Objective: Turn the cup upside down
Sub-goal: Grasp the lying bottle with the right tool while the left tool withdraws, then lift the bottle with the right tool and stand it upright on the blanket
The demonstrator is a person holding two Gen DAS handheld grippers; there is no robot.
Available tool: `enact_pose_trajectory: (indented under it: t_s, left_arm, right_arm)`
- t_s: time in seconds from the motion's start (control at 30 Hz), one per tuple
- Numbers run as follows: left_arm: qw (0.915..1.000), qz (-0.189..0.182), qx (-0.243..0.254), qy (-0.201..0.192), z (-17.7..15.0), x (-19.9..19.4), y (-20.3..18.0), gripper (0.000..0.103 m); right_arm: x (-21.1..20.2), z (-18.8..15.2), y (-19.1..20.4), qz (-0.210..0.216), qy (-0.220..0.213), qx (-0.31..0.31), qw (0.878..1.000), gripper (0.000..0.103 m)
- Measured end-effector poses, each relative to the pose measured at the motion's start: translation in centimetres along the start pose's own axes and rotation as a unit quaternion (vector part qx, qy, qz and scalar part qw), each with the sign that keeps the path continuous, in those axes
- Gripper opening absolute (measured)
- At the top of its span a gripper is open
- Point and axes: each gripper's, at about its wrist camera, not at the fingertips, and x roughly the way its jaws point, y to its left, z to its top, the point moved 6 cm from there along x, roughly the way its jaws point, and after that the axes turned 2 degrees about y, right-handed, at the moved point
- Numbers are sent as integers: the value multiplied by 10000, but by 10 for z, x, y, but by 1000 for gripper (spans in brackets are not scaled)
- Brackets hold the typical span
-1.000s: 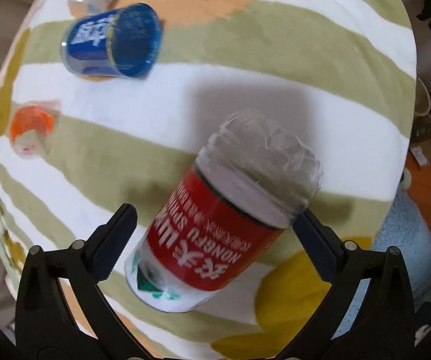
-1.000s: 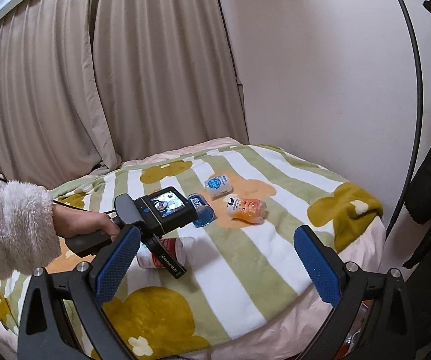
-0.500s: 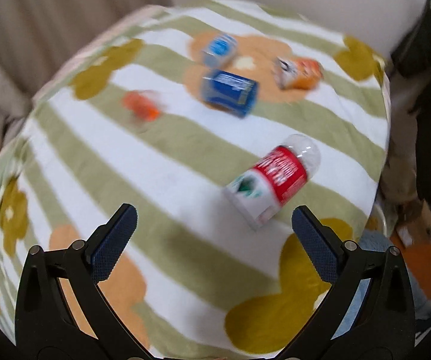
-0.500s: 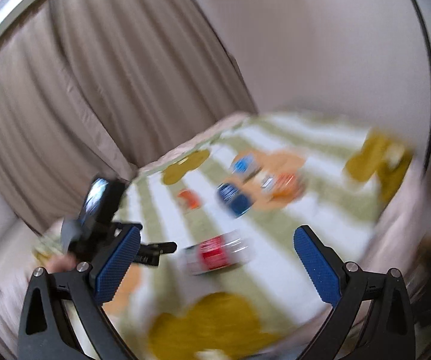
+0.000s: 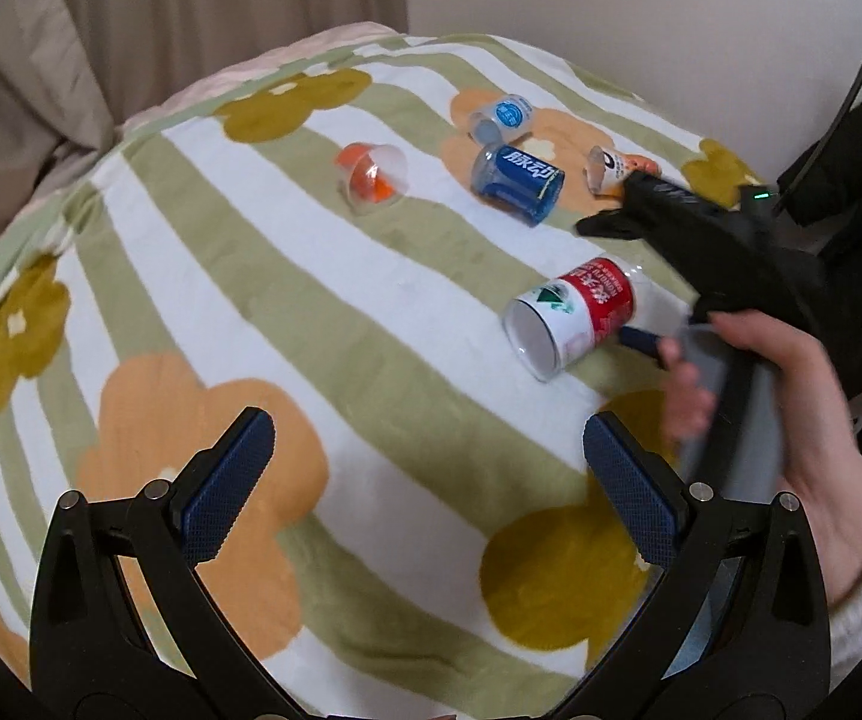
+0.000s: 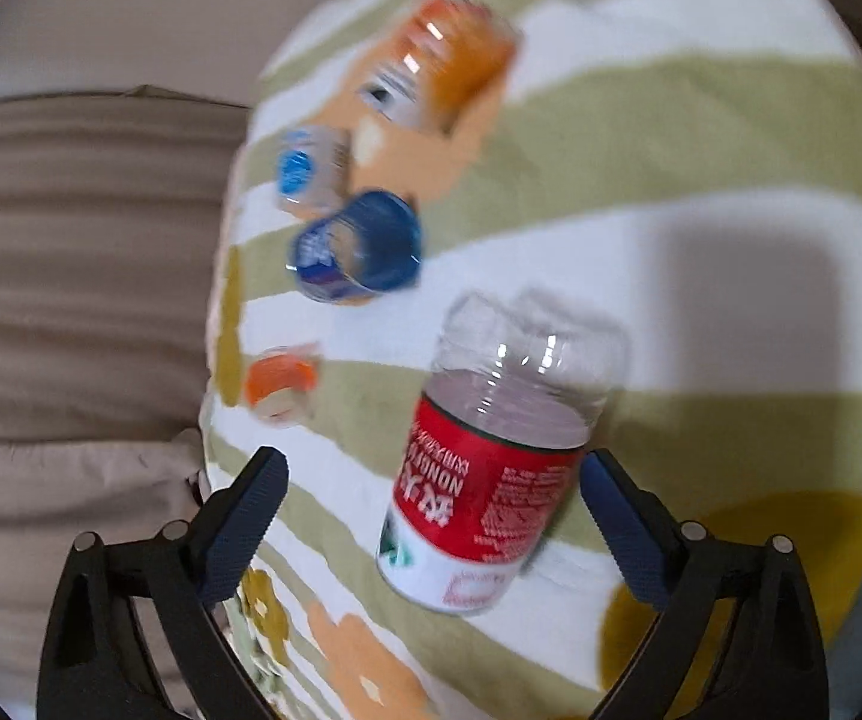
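Note:
A clear cup with a red and white label lies on its side on the striped blanket, its open end toward the left wrist view. In the right wrist view the cup lies between the open fingers of my right gripper, nearer the right finger. The right gripper also shows in the left wrist view, held by a hand just right of the cup. My left gripper is open and empty, well back from the cup.
A blue cup, an orange-based clear cup, a small clear cup with a blue label and an orange and white cup lie on their sides farther back. Curtains and a wall stand behind the bed.
My left gripper has let go of the red-labelled cup and pulled back and up. My right gripper has swung down from far away and now straddles the cup.

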Motion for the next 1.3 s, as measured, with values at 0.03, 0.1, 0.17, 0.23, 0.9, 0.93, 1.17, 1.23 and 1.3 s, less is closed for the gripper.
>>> enact_pose_trajectory:
  t_s: [0.03, 0.1, 0.17, 0.23, 0.9, 0.93, 1.17, 1.23, 1.3]
  left_arm:
    - [10000, -62, -22, -15, -1, -1, 1, 103]
    - [9997, -195, -121, -55, -3, -3, 4, 102]
    - [9993, -299, -222, -90, -3, -4, 8, 102]
    - [9990, -329, -281, -106, -4, -4, 10, 102]
    - [9952, -540, -801, -169, -24, 0, -1, 102]
    - [9952, -491, -816, -227, -24, -2, 0, 102]
    - [9911, -629, -1054, -523, -24, -12, -3, 102]
    - [9917, -583, -1018, -517, -24, -13, -5, 102]
    - [9927, -513, -965, -508, -24, -13, -7, 102]
  right_arm:
    - [6, 1, -3, -48, 54, 110, 9999, 89]
    - [18, 4, -11, -115, 209, 421, 9988, 76]
    - [26, 6, -15, -143, 328, 409, 9985, 60]
    - [32, 10, -17, -187, 367, 166, 9990, 60]
    - [70, -4, 45, -2472, 2263, -5158, 7884, 74]
    - [69, -1, 50, -2462, 2193, -5242, 7852, 80]
    - [74, 9, 60, -2533, 2293, -4922, 8006, 80]
    - [79, 6, 61, -2592, 2284, -4877, 8017, 80]
    - [87, 5, 60, -2615, 2291, -4801, 8053, 80]
